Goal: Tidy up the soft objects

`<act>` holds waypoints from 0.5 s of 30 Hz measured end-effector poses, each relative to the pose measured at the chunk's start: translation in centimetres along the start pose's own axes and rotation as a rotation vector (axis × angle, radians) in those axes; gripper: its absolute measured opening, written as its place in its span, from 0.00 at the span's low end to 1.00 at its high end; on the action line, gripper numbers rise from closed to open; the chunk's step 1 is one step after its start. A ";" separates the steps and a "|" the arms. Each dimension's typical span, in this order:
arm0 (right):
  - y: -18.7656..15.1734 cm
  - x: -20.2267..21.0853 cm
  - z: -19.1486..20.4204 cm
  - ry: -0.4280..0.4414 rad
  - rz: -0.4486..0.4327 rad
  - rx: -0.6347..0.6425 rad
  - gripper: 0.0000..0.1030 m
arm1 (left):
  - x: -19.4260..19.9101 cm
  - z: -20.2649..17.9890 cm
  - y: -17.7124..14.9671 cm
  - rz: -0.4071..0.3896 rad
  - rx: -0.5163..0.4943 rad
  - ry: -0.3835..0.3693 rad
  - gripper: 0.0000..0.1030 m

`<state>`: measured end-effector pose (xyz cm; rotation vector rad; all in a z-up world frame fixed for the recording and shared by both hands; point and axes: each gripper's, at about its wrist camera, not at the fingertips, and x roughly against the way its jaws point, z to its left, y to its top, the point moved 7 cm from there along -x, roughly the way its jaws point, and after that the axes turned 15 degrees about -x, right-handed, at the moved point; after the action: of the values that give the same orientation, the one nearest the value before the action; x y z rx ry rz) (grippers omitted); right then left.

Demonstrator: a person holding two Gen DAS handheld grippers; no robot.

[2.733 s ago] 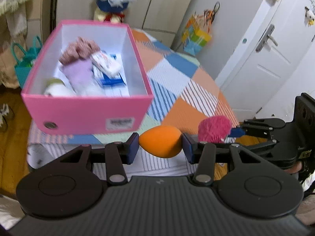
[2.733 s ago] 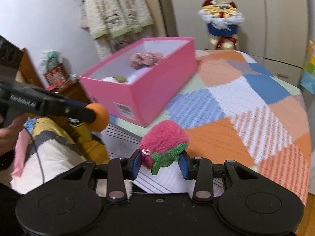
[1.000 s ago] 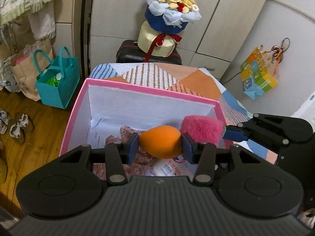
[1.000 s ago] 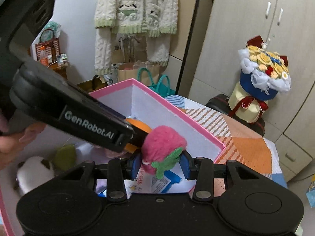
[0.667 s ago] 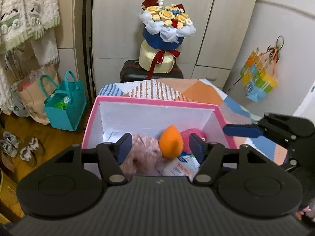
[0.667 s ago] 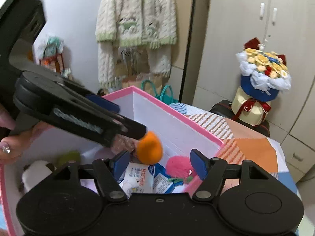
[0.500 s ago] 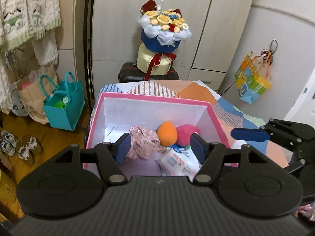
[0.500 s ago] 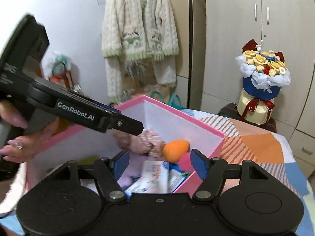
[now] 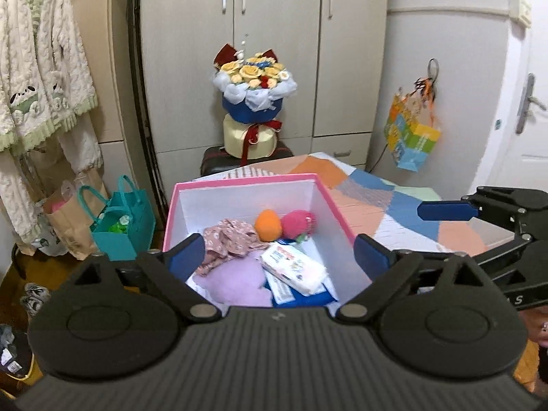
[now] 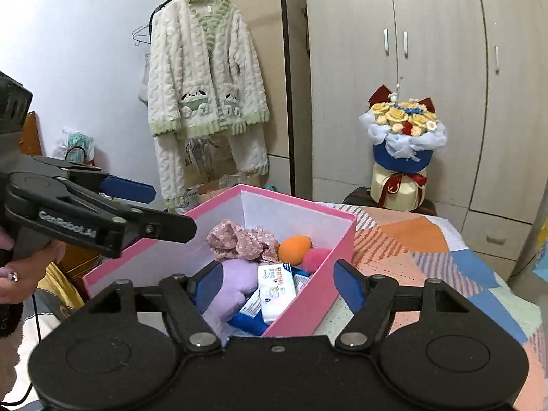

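— While hovering above the near end of the pink box, left gripper spread wide, blue pads well apart, nothing between them but air; just been opening further. Same on the other side?

— Much the same. Right gripper parted too, though less widely, empty, just been opening as well. Seen from the left wrist view as a black arm with one blue pad, off to the right of the box over the patchwork bedspread.

— And the soft things?

— All down inside the box. Orange sponge egg and pink fuzzy strawberry side by side, touching, against the far wall, toward the far right corner. Floral scrunchie just left of the egg. Lilac plush at the near end, below the scrunchie. White tissue pack lying tilted beside the plush, over a blue packet.

— Box itself?

— Sitting at the far left corner of the bed, open, lid nowhere in sight. Beyond it a flower bouquet on a dark suitcase against the wardrobe; teal tote on the floor to the left; cream knitted cardigan hanging on a rail.

— Hand visible?

— Left hand, at the left edge of the right wrist view, wrapped round the left gripper's handle.
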<state>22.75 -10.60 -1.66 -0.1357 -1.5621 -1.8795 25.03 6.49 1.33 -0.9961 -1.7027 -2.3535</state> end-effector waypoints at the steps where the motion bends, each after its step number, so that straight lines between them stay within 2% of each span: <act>1: -0.1 0.6 0.2 -0.008 -0.005 0.003 0.77 | 0.5 -0.2 -0.1 -0.004 0.006 0.003 0.98; 3: -0.3 1.6 0.5 -0.027 -0.017 0.007 0.80 | 0.9 -0.6 -0.3 -0.007 0.007 0.029 1.00; 4: -0.4 2.1 0.4 -0.046 -0.022 0.000 0.86 | 0.8 -0.9 -0.2 0.006 -0.010 0.053 1.00; 5: -0.5 2.6 0.3 -0.070 -0.026 -0.013 0.91 | 0.6 -1.1 -0.3 0.032 -0.030 0.073 1.00; 8: -0.7 3.5 -0.3 -0.112 -0.029 -0.054 0.93 | 0.5 -1.4 -0.5 0.111 -0.035 0.118 1.00; 11: -1.1 4.6 -1.2 -0.170 -0.029 -0.092 0.99 | 1.8 -1.9 -0.4 0.105 -0.012 0.119 1.00; 15: -1.9 6.4 -2.5 -0.263 -0.013 -0.192 1.00 | 3.8 -3.1 -0.9 0.079 -0.008 0.117 1.00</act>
<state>17.64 -15.52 -0.84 -0.4766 -1.5484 -2.0868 20.28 5.30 2.10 -0.8898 -1.5844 -2.3216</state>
